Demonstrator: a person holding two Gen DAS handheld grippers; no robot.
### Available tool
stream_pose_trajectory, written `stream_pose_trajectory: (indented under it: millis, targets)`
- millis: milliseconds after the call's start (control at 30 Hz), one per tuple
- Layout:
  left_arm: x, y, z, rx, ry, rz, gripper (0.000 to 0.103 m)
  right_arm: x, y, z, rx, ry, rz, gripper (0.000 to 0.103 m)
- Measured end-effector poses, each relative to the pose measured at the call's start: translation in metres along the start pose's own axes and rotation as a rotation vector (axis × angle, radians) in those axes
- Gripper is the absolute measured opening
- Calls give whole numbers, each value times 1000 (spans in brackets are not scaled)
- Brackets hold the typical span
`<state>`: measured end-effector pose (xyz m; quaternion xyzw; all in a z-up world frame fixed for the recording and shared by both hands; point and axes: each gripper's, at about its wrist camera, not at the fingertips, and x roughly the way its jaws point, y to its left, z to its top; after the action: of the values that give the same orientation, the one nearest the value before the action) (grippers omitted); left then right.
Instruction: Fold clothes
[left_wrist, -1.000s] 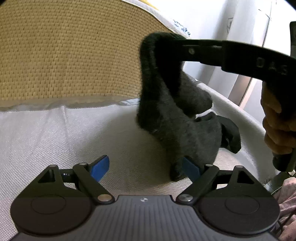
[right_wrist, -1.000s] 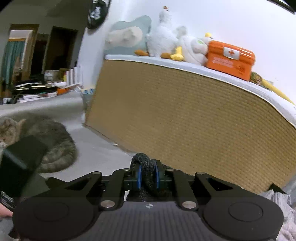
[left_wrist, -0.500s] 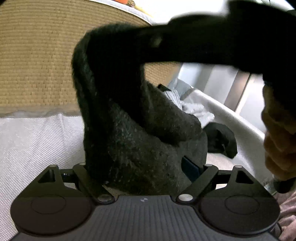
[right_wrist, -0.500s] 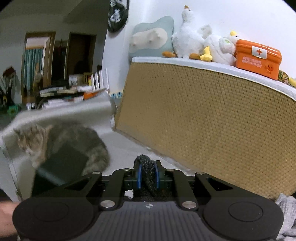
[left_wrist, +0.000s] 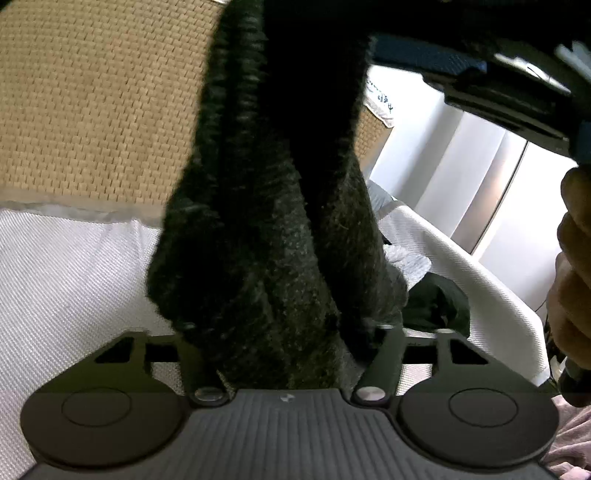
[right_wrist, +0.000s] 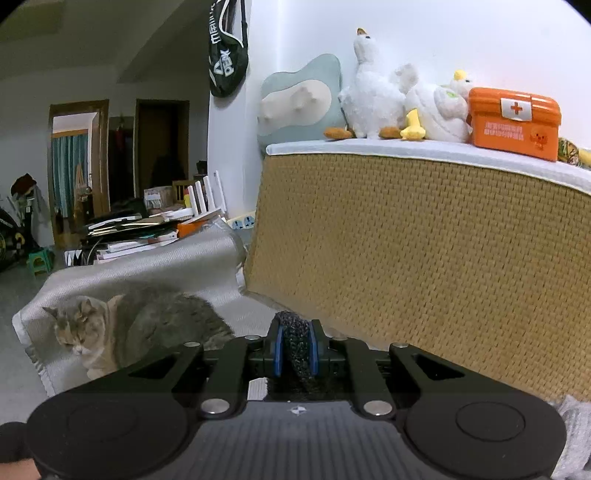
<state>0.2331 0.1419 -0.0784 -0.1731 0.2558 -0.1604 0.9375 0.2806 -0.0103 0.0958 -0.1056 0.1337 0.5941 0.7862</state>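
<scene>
A dark knitted garment (left_wrist: 258, 240) hangs in a long bunch over the white bed sheet (left_wrist: 55, 277). My right gripper (right_wrist: 294, 350) is shut on its top fold (right_wrist: 293, 325), which sticks up between the blue pads. In the left wrist view the right gripper's body (left_wrist: 498, 85) crosses the top right, held by a hand (left_wrist: 576, 258). My left gripper (left_wrist: 286, 326) has the garment's lower part between its jaws, which are closing. Fabric fills the gap and hides both pads; no pinch shows.
A woven headboard (right_wrist: 424, 258) stands behind the bed, with plush toys (right_wrist: 373, 96) and an orange first-aid box (right_wrist: 513, 122) on top. A cat (right_wrist: 129, 325) lies on the sheet at the left. More clothes, dark (left_wrist: 436, 299) and pale (left_wrist: 406, 258), lie at the right.
The garment has come from ahead of the left gripper to between its jaws, which have narrowed. The right gripper kept its grip and turned, bringing the cat fully into view.
</scene>
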Motion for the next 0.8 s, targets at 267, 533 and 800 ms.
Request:
stream_pose_trajectory:
  millis: [267, 533, 800]
  targets:
    - [10, -5, -7, 60, 57, 32, 27, -13, -31, -23, 65, 36, -70, 16]
    - [19, 4, -11, 49, 98, 72, 15, -29, -82, -45, 183, 77, -202, 18]
    - [24, -3, -25, 75, 159, 68, 17, -27, -123, -85, 268, 171, -366, 23]
